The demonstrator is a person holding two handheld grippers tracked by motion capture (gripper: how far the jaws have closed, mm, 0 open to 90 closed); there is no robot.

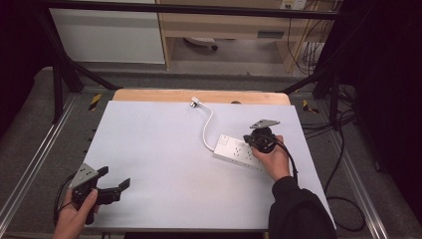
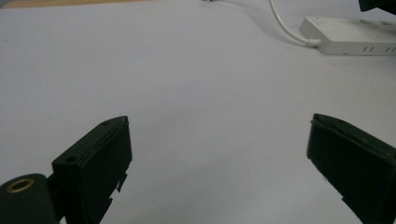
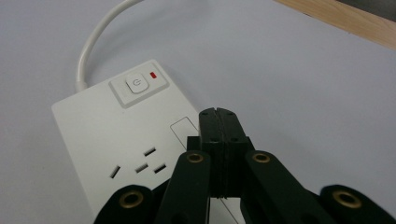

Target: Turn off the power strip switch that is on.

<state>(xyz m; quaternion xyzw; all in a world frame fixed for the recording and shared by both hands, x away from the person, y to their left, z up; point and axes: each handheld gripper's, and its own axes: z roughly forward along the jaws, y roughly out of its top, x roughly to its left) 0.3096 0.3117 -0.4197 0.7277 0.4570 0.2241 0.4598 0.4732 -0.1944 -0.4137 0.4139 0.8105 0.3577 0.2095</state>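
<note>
A white power strip [image 1: 238,151] lies right of the table's middle, and its white cable [image 1: 208,123] curves back to a plug [image 1: 194,104] near the far edge. In the right gripper view the strip [image 3: 112,140] shows a power button [image 3: 137,84] with a small red mark beside it and several sockets. My right gripper [image 3: 218,113] is shut with nothing between its jaws and hovers over the strip's right edge, short of the button; from above it [image 1: 250,140] sits over the strip. At the front left corner my left gripper [image 1: 115,178] stands open and empty [image 2: 217,140], far from the strip [image 2: 348,35].
A pale sheet [image 1: 164,164] covers the table, with a bare wooden strip [image 1: 199,96] along the far edge. A metal frame and loose cables [image 1: 343,149] surround the table.
</note>
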